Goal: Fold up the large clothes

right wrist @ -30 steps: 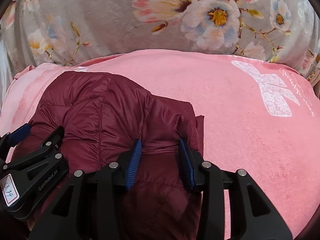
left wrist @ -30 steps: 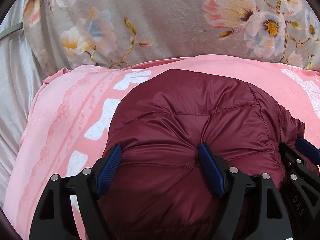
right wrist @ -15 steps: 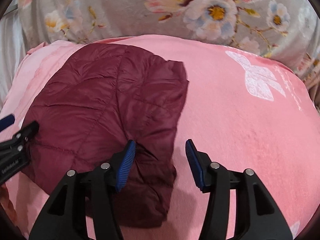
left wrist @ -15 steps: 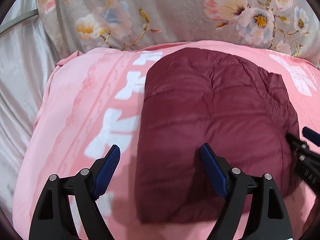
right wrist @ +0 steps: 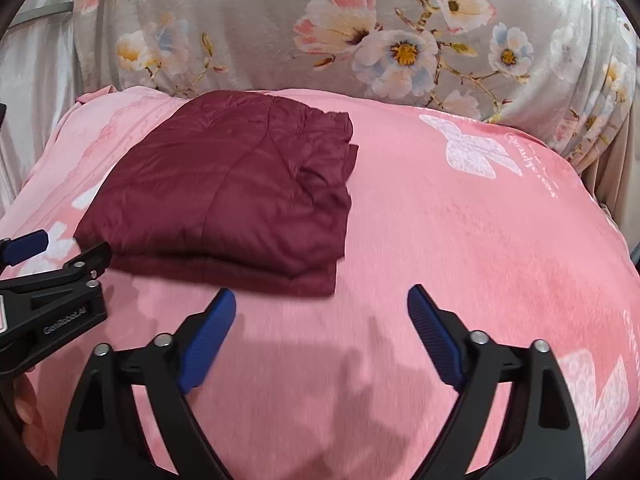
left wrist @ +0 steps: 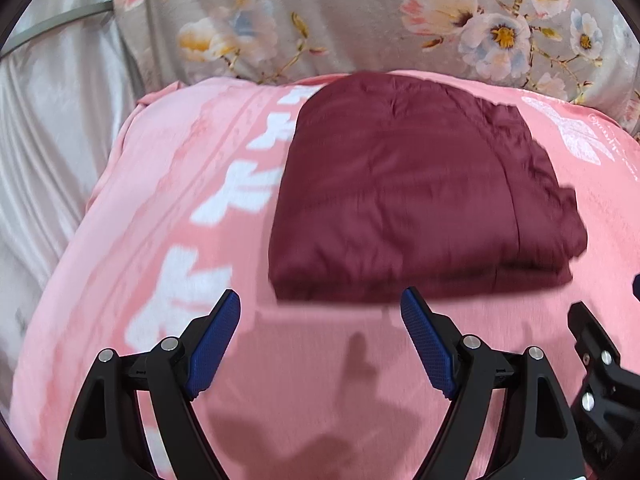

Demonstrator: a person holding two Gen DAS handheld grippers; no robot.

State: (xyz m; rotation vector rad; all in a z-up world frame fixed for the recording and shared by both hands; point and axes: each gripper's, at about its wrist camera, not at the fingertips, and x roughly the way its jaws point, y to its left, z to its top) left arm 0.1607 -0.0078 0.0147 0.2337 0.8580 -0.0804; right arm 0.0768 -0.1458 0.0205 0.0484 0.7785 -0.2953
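A dark red quilted jacket [left wrist: 416, 188] lies folded into a thick rectangle on a pink blanket [left wrist: 304, 376]. My left gripper [left wrist: 320, 320] hovers open just in front of the jacket's near edge, nothing between its blue pads. In the right wrist view the folded jacket [right wrist: 224, 192] sits to the upper left, and my right gripper [right wrist: 320, 320] is over bare pink blanket [right wrist: 460, 240] near the jacket's front right corner. Its jaws are opening wide and hold nothing. The left gripper's side [right wrist: 52, 272] shows at that view's left edge.
A grey floral cover [left wrist: 360, 20] rises behind the pink blanket. Pale satin fabric [left wrist: 48, 140] hangs at the left. White butterfly prints [right wrist: 472, 148] mark the blanket to the jacket's right. The right gripper's side [left wrist: 600, 368] shows at the left wrist view's right edge.
Both grippers have drawn back from the jacket, which now lies folded and free on the blanket. The right gripper has let go of the jacket's edge and spread wide.
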